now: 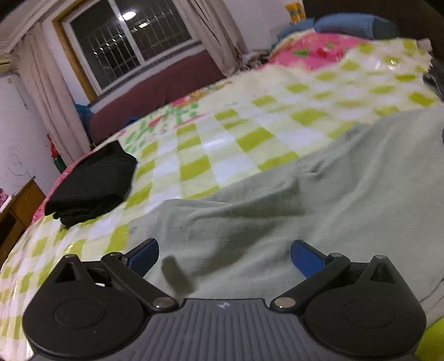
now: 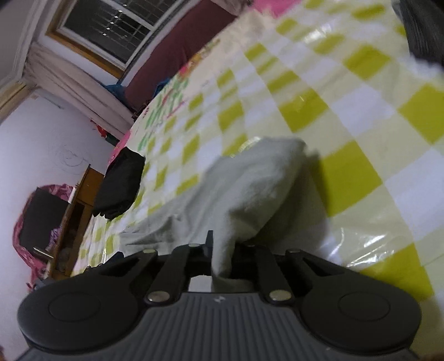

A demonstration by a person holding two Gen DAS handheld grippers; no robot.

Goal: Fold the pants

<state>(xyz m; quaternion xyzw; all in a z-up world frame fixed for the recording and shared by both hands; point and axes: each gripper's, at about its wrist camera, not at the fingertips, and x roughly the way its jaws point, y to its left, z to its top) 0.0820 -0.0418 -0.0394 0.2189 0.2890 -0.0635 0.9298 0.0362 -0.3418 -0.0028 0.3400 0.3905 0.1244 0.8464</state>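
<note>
Left gripper [image 1: 224, 257]: the two blue-tipped fingers [image 1: 144, 257] are seen spread wide, nothing held between them. The pale green pants [image 1: 277, 211] lie directly under and ahead of the tips, wrinkled, spread over the bed; whether the tips touch the cloth cannot be told. A dark shadow falls on the fabric between the fingers.

Right gripper [image 2: 222, 247]: the fingers are seen pressed together on a fold of the pants [image 2: 244, 188]. The cloth rises out of the pinch and is lifted ahead of the tips as a rounded, bunched end; to the left of the fingers the rest of the garment trails down onto the bed. A shadow is cast on the cover just right of the lifted end.

Beyond the pants in both views, the bed cover [image 1: 222, 150], checked in lime green and white with a glossy sheen, is noted. Ahead and left of both pairs of fingers, a folded black garment [image 1: 91, 186] rests near the bed edge, well apart from the pants. Farther ahead of the left fingers, to the right, a pink floral blanket [image 1: 313, 50] and a blue pillow [image 1: 352, 26] are recorded. Farthest: a barred window [image 1: 130, 41] with curtains [image 1: 47, 89], and a wooden cabinet [image 2: 79, 219] at far left beside the bed.
</note>
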